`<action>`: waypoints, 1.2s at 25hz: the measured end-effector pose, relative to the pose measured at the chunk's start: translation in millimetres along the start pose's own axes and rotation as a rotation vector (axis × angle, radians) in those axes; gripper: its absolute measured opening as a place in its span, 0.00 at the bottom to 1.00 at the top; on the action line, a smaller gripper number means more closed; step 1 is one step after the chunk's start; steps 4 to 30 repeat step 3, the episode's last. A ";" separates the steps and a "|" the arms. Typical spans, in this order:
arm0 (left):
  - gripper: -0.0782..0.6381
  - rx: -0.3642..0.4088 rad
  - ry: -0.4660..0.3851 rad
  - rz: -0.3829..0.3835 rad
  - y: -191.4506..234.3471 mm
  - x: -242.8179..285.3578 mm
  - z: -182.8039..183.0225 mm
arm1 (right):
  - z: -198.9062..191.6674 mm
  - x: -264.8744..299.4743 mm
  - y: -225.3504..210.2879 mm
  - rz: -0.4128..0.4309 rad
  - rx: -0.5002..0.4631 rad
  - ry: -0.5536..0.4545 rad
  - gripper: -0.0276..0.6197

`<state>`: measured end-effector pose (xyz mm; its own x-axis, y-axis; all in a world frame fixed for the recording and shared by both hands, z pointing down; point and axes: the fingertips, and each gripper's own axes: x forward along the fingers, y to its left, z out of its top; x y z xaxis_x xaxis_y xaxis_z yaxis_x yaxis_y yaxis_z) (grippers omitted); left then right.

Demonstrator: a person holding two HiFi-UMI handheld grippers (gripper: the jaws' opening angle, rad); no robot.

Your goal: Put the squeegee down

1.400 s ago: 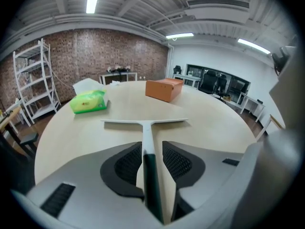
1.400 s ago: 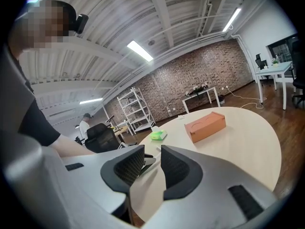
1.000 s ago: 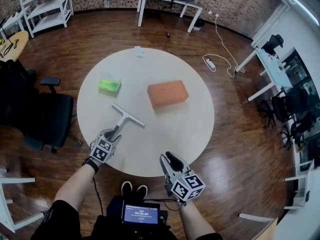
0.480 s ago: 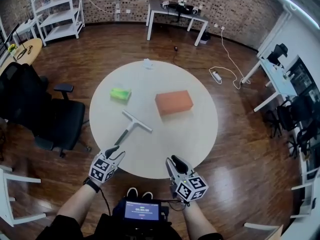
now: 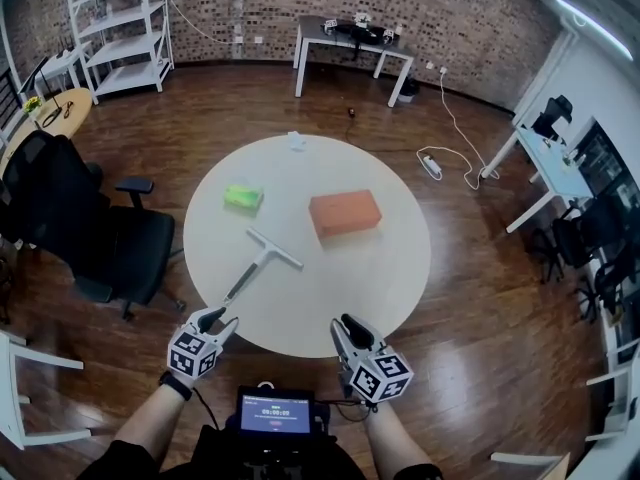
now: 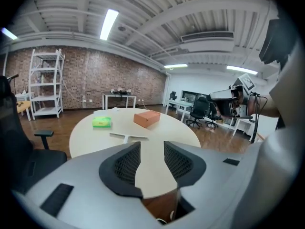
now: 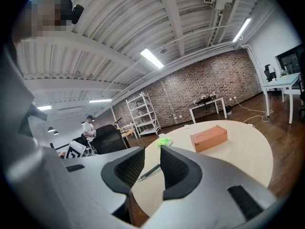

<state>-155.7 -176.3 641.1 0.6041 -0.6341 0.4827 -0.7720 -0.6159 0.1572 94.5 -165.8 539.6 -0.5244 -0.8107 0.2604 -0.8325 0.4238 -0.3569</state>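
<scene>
Squeegee (image 5: 256, 264) lies flat on the bench (image 5: 340, 288), blade toward the centre, handle end pointing at the near-left edge. My left gripper (image 5: 213, 319) hangs just off that edge, clear of the handle, fingers spread with nothing between them. My right gripper (image 5: 349, 326) is at the near edge, fingers parted, empty. Orange box (image 5: 345, 214) lies beyond the blade.
</scene>
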 end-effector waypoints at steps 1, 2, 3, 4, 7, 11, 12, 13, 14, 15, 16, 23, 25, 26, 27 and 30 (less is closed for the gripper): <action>0.33 -0.017 -0.005 0.003 -0.4 -3.4 -1.1 | -0.3 -0.8 0.2 0.003 -0.001 -0.001 0.23; 0.33 -0.033 -0.011 0.006 -0.6 -6.7 -1.7 | -0.4 -1.5 0.3 0.005 -0.002 -0.003 0.23; 0.34 -0.049 -0.017 0.010 -0.7 -10.0 -2.2 | -0.4 -2.2 0.3 0.008 -0.003 -0.005 0.23; 0.34 -0.049 -0.017 0.010 -0.7 -10.0 -2.2 | -0.4 -2.2 0.3 0.008 -0.003 -0.005 0.23; 0.34 -0.049 -0.017 0.010 -0.7 -10.0 -2.2 | -0.4 -2.2 0.3 0.008 -0.003 -0.005 0.23; 0.34 -0.049 -0.017 0.010 -0.7 -10.0 -2.2 | -0.4 -2.2 0.3 0.008 -0.003 -0.005 0.23; 0.34 -0.049 -0.017 0.010 -0.7 -10.0 -2.2 | -0.4 -2.2 0.3 0.008 -0.003 -0.005 0.23; 0.34 -0.049 -0.017 0.010 -0.7 -10.0 -2.2 | -0.4 -2.2 0.3 0.008 -0.003 -0.005 0.23; 0.34 -0.049 -0.017 0.010 -0.7 -10.0 -2.2 | -0.4 -2.2 0.3 0.008 -0.003 -0.005 0.23; 0.34 -0.049 -0.017 0.010 -0.7 -10.0 -2.2 | -0.4 -2.2 0.3 0.008 -0.003 -0.005 0.23; 0.34 -0.049 -0.017 0.010 -0.7 -10.0 -2.2 | -0.4 -2.2 0.3 0.008 -0.003 -0.005 0.23; 0.34 -0.049 -0.017 0.010 -0.7 -10.0 -2.2 | -0.4 -2.2 0.3 0.008 -0.003 -0.005 0.23; 0.34 -0.049 -0.017 0.010 -0.7 -10.0 -2.2 | -0.4 -2.2 0.3 0.008 -0.003 -0.005 0.23; 0.34 -0.049 -0.017 0.010 -0.7 -10.0 -2.2 | -0.4 -2.2 0.3 0.008 -0.003 -0.005 0.23; 0.34 -0.049 -0.017 0.010 -0.7 -10.0 -2.2 | -0.4 -2.2 0.3 0.008 -0.003 -0.005 0.23; 0.34 -0.049 -0.017 0.010 -0.7 -10.0 -2.2 | -0.4 -2.2 0.3 0.008 -0.003 -0.005 0.23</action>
